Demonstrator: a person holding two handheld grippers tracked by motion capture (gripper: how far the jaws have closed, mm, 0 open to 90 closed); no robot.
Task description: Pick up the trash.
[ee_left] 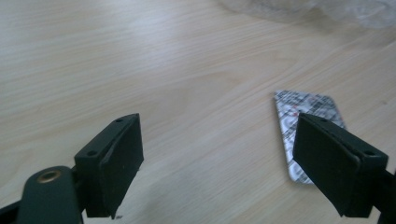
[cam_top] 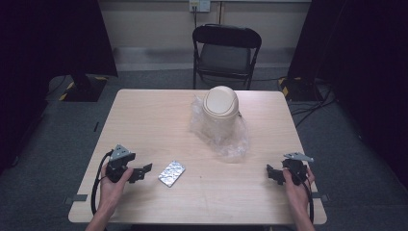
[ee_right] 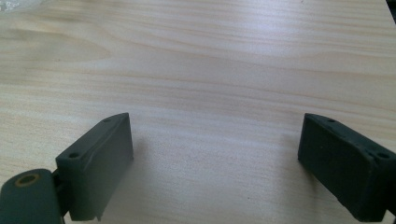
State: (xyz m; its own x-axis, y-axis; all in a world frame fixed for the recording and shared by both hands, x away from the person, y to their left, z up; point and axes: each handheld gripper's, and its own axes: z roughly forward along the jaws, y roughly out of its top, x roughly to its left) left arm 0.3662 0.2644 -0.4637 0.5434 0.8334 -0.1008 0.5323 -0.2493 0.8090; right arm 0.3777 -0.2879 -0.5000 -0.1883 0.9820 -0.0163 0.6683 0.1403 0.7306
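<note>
Foil blister pack (cam_top: 172, 173): lies flat on the near-left part of the table (cam_top: 144, 115), just beside the left gripper (cam_top: 140, 173); in the left gripper view the pack (ee_left: 306, 114) sits partly behind the right-hand jaw, untouched. Left gripper (ee_left: 217, 163): held low over the wood, jaws wide apart, nothing between them. Right gripper (cam_top: 273, 174): near the table's right edge, well apart from the pack; in its own view (ee_right: 215, 163) jaws spread wide over bare wood. Beige swing-lid bin (cam_top: 220, 113): upright at centre, crumpled clear plastic (cam_top: 231, 139) around its base. Black folding chair (cam_top: 226, 50): beyond the far edge.
</note>
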